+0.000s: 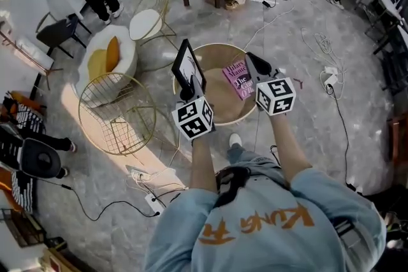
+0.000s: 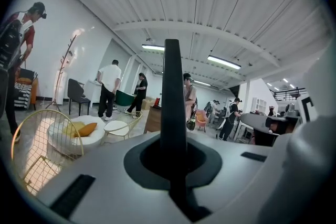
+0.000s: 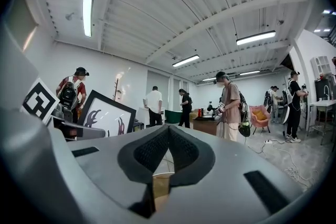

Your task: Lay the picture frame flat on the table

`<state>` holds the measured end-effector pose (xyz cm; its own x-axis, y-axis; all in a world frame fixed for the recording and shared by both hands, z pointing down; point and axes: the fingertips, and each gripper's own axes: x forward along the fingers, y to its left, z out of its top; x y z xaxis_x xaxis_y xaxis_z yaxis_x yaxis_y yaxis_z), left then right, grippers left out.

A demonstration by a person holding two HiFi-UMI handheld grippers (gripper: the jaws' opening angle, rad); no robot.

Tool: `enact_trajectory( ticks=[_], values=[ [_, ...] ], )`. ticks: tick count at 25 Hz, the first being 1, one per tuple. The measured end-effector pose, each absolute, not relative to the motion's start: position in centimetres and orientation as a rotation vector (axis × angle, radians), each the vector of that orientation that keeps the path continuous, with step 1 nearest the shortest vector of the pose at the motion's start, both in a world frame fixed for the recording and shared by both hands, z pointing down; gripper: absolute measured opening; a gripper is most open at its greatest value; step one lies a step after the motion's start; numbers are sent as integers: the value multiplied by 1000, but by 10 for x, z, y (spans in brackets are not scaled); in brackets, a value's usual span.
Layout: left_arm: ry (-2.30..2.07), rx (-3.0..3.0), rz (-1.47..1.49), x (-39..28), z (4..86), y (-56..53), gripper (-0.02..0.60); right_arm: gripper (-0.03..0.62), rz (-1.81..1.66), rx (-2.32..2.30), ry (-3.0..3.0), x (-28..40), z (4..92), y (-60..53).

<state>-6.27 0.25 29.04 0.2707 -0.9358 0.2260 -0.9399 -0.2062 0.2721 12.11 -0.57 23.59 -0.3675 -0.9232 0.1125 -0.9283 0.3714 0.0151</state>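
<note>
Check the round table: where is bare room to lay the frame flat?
Free: the middle of the round wooden table, between the black picture frame held over its left rim and the pink book. Crowded: the right side, where the book lies.

One picture frame point(image 1: 189, 65), one book point(image 1: 236, 79), one round tabletop point(image 1: 220, 106); two tools, the left tool point(image 1: 185, 88) and right tool point(image 1: 253, 60).
</note>
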Motion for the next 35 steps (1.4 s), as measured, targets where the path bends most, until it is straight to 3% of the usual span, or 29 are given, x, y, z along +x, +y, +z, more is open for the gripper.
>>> enact_trajectory(
  ticks=[10,15,35],
  values=[
    [-1702,2166,6,-19,307,-96,26,-3,95,1662,-2516,163,248,-126],
    [-1733,2088,67,-32,322,-117,26,-3,239,1613,-2596,132,264,-158],
    [-1378,1865,231,-31,501,-131,25,-3,608,1420,-2272,94,467,-154]
  ],
)
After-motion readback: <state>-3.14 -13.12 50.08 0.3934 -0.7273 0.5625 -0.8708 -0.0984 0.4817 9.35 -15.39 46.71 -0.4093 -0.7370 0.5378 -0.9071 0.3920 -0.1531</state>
